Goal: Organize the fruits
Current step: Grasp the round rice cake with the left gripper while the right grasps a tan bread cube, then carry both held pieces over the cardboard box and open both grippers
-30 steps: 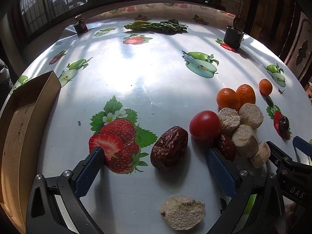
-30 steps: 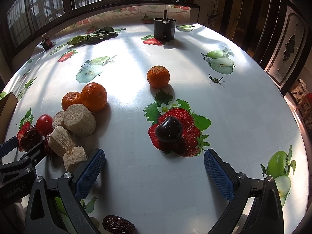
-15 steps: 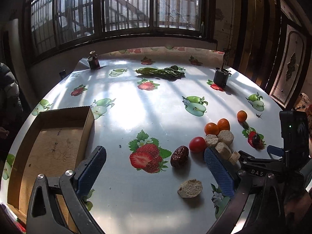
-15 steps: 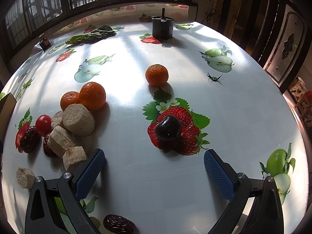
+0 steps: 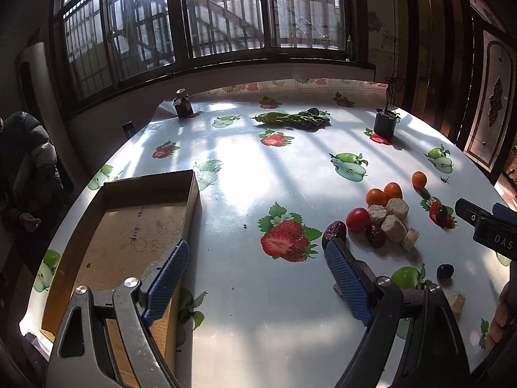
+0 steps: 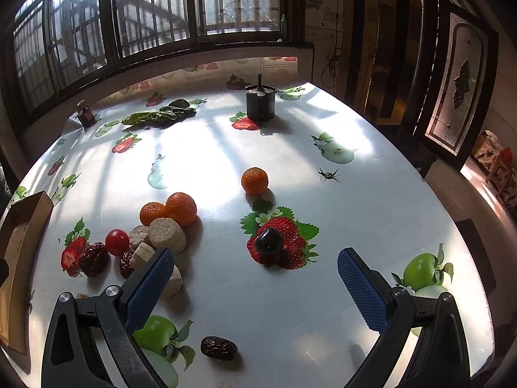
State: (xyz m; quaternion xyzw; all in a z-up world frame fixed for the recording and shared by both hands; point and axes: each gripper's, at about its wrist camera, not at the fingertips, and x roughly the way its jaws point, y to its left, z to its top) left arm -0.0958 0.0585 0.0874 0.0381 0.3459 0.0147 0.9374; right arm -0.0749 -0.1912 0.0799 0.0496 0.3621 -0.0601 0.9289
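My left gripper (image 5: pixel 255 279) hangs above the fruit-print tablecloth with its jaws closing on nothing. An open cardboard box (image 5: pixel 129 226) lies to its left. Right of it sit a red date (image 5: pixel 334 231), a cherry tomato (image 5: pixel 357 219), beige chunks (image 5: pixel 392 226) and two oranges (image 5: pixel 376 196). My right gripper (image 6: pixel 255 291) is open and holds nothing. A dark cherry (image 6: pixel 269 241) lies just beyond its fingers on a printed strawberry. A lone orange (image 6: pixel 254 180) sits farther back, and a date (image 6: pixel 219 348) lies below the jaws. The pile of oranges (image 6: pixel 181 208), chunks (image 6: pixel 167 235) and tomato (image 6: pixel 117 242) is to its left.
A black pot (image 6: pixel 260 103), leafy greens (image 5: pixel 290 119) and a small jar (image 5: pixel 184 105) stand at the far side near the window. A person in a dark jacket (image 5: pixel 22 168) sits beyond the table's left edge. A hand (image 5: pixel 504 310) shows at the right.
Both grippers have risen and pulled back from the fruit, so the whole table and the box now show. The left jaws stand narrower than before.
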